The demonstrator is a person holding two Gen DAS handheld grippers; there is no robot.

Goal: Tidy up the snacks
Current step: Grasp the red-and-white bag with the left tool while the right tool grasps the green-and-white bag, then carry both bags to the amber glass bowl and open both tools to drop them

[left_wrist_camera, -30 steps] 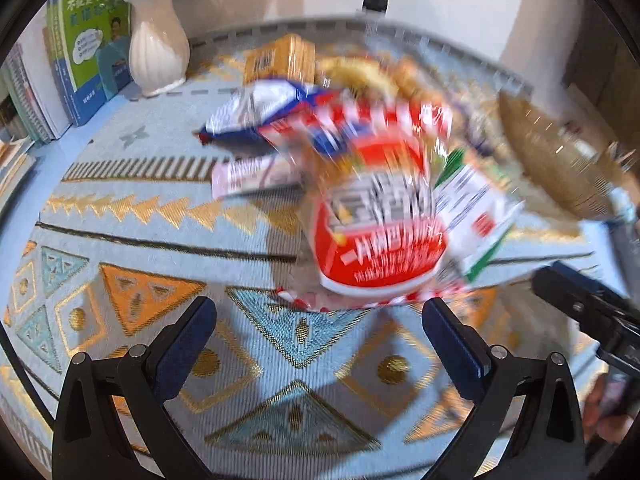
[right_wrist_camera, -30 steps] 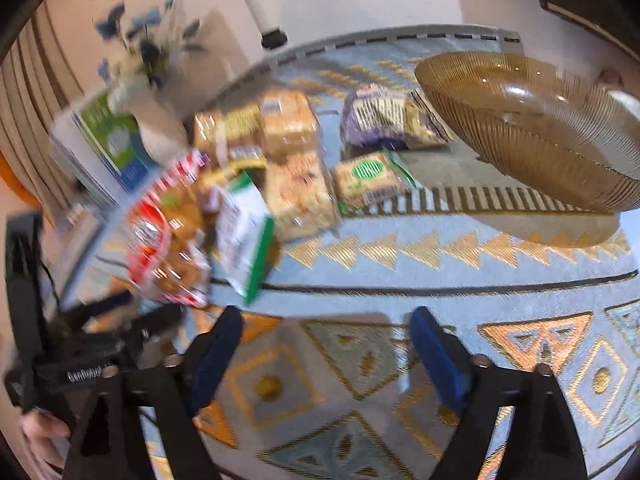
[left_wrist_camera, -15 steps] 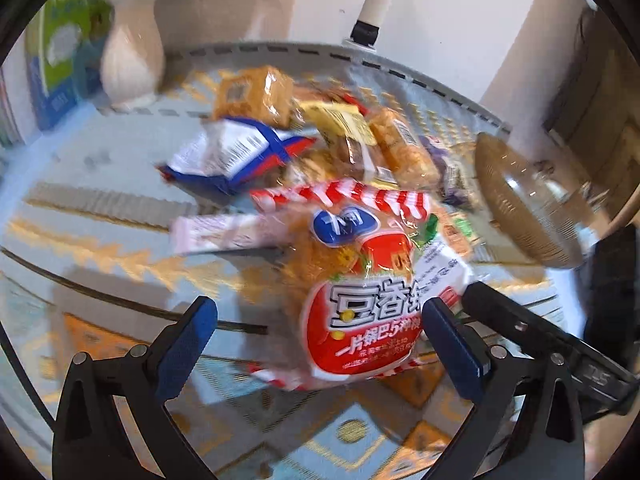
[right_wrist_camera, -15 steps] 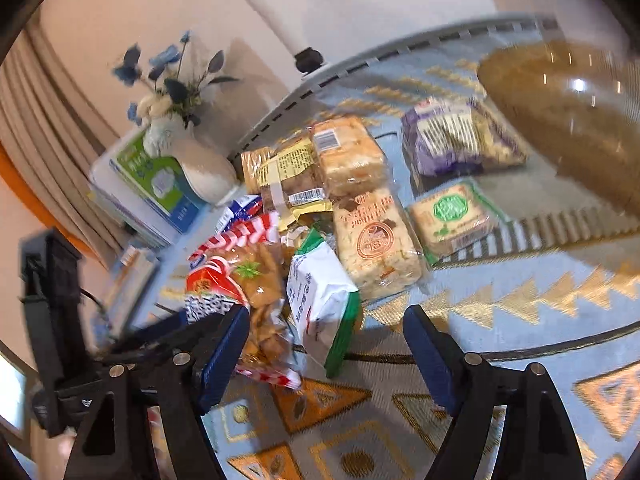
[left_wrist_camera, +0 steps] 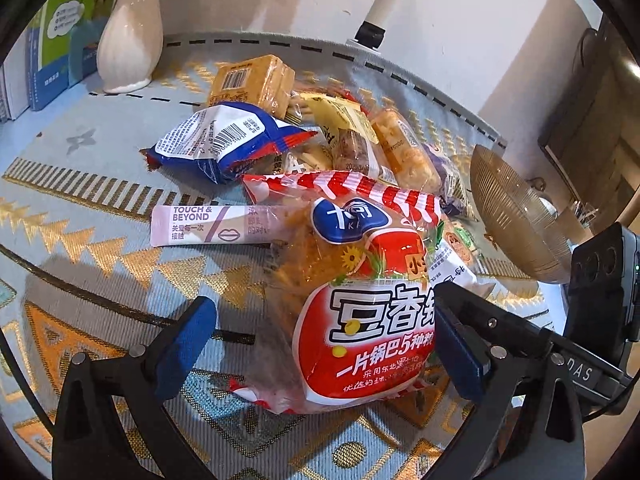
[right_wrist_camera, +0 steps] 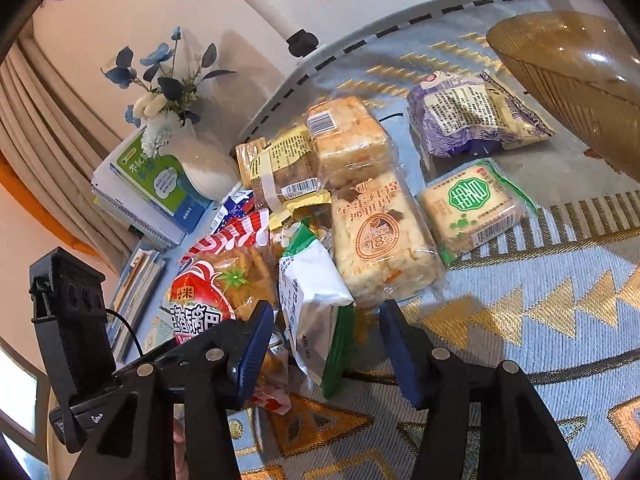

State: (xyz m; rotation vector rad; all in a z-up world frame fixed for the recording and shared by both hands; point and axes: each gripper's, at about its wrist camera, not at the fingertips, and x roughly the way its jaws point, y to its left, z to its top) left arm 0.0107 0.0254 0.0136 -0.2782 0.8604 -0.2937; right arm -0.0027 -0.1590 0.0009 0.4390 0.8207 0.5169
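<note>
Item: my left tongs [left_wrist_camera: 324, 340], closing, still wide around the red snack bag [left_wrist_camera: 360, 320]. Right tongs [right_wrist_camera: 326, 350], narrowing around the white-green packet [right_wrist_camera: 312, 300], pads not pressing. Amber bowl [right_wrist_camera: 580, 80] at two o'clock.

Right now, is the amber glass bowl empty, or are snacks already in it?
Empty as far as shown: the amber glass bowl shows only bare ribbed glass inside, and the snack packets lie on the cloth beside it.

A heap of snack packets lies on the patterned cloth [left_wrist_camera: 100, 184]. In the left wrist view the rice-crust bag [left_wrist_camera: 360, 320] lies nearest, the sachet [left_wrist_camera: 208, 225] to its left, the vase [left_wrist_camera: 128, 36] behind, the bowl [left_wrist_camera: 516, 216] right
</note>
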